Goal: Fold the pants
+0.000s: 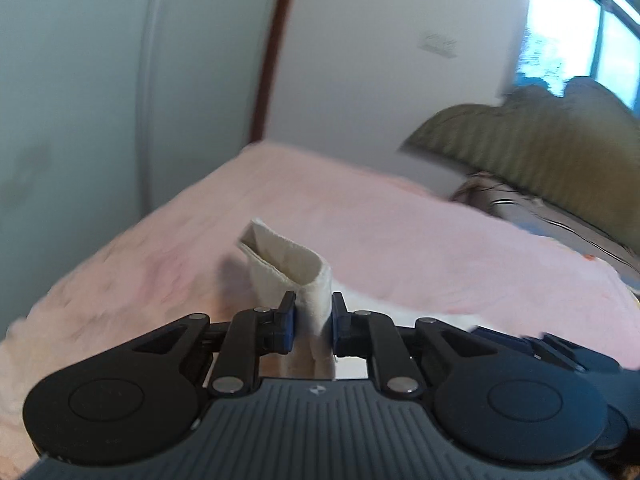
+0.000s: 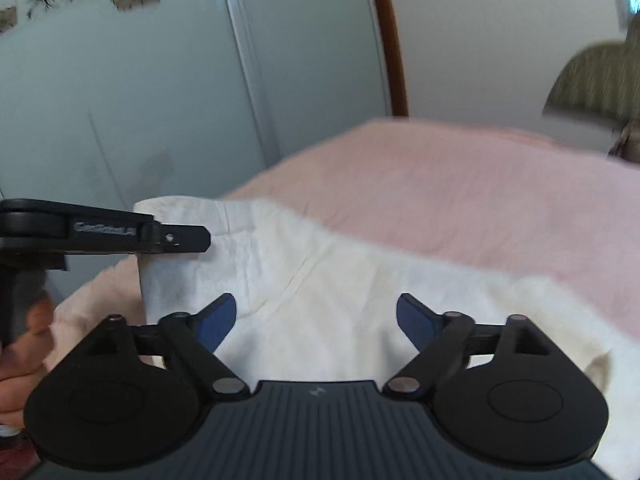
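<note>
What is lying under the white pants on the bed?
A pink blanket shows around and beneath the white pants, which the left claw grips by a raised edge. Whatever lies directly under the cloth is covered.

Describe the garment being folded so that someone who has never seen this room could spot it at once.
Start at the bed under the pink blanket, which fills the middle of both views. On its near side lie the cream-white pants, the only pale cloth there. One end is lifted, pinched in the shut jaws of the left gripper, while the right gripper hovers open above the rest.
</note>
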The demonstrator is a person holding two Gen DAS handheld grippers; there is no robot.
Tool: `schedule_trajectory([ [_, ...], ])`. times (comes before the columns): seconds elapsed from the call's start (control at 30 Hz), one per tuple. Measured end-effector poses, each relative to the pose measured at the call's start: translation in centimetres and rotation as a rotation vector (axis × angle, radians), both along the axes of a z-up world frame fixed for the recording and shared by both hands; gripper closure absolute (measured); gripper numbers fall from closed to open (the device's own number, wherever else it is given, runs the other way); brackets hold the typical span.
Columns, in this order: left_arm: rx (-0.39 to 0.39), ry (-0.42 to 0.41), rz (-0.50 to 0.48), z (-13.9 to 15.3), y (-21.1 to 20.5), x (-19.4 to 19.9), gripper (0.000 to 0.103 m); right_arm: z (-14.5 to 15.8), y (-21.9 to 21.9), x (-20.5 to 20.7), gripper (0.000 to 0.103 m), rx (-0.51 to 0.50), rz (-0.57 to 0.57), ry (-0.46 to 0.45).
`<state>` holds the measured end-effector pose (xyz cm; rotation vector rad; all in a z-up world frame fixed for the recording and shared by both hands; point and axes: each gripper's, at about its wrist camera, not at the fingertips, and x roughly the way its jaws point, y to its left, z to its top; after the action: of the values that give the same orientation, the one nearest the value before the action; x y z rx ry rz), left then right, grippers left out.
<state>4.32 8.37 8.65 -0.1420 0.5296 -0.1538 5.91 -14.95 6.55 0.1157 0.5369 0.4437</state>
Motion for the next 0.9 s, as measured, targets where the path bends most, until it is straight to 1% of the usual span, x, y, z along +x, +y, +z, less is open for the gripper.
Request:
schedule_trajectory([
  [0.03,0.021,-0.030,-0.019,0.5,-1.3,-0.5,0.087,0.6,-0.9,-0.3,0.015,0.027,0.006,-0.015],
  [0.07,0.045,-0.056,-0.039,0.8,-2.6,-0.9,0.087,1.1,-1.6,-0.6,0.015,0.027,-0.001,-0.016],
  [0.1,0.061,-0.071,-0.045,0.8,-3.7,-1.1,0.088,1.3,-1.9,-0.4,0.015,-0.004,-0.023,-0.011],
  [0.17,0.061,-0.050,-0.035,0.5,-5.0,-1.1,0.088,1.0,-2.1,0.4,0.015,-0.091,-0.045,0.038],
  [0.2,0.051,-0.037,-0.038,0.3,-5.3,-1.1,0.088,0.7,-2.2,0.3,0.015,-0.102,-0.042,0.052],
  [0.27,0.019,-0.024,-0.058,0.2,-5.4,-1.3,0.088,-0.4,-2.7,0.9,0.015,-0.059,-0.028,0.080],
  [0.3,0.009,-0.029,-0.075,0.3,-5.4,-1.6,0.088,-0.4,-3.2,1.0,0.015,-0.027,-0.039,0.089],
  [0.33,0.006,-0.038,-0.093,0.5,-5.7,-1.9,0.088,-0.6,-3.4,1.1,0.015,0.017,-0.045,0.077],
  [0.4,0.015,-0.055,-0.125,0.8,-6.8,-2.4,0.088,-0.8,-4.2,0.7,0.015,0.121,-0.022,0.023],
  [0.43,0.027,-0.072,-0.130,1.0,-7.6,-2.7,0.088,-0.2,-5.0,0.0,0.015,0.162,-0.013,0.002],
  [0.47,0.026,-0.081,-0.140,1.2,-8.2,-3.0,0.088,0.1,-5.4,-0.2,0.015,0.174,-0.015,-0.008],
  [0.53,-0.002,-0.085,-0.174,1.5,-9.2,-3.6,0.088,0.9,-6.6,-1.8,0.015,0.165,-0.024,-0.043],
  [0.6,-0.019,-0.083,-0.222,1.8,-10.9,-4.1,0.088,1.4,-8.1,-3.1,0.015,0.158,-0.043,-0.066],
  [0.67,-0.027,-0.083,-0.279,1.7,-12.8,-4.7,0.088,1.7,-10.3,-4.7,0.015,0.165,-0.067,-0.070],
  [0.8,0.001,-0.105,-0.406,0.8,-17.8,-6.2,0.087,1.4,-15.3,-7.1,0.015,0.194,-0.135,-0.064],
  [0.9,0.019,-0.085,-0.499,-0.4,-21.7,-7.0,0.087,0.8,-18.5,-8.6,0.015,0.179,-0.189,-0.056],
])
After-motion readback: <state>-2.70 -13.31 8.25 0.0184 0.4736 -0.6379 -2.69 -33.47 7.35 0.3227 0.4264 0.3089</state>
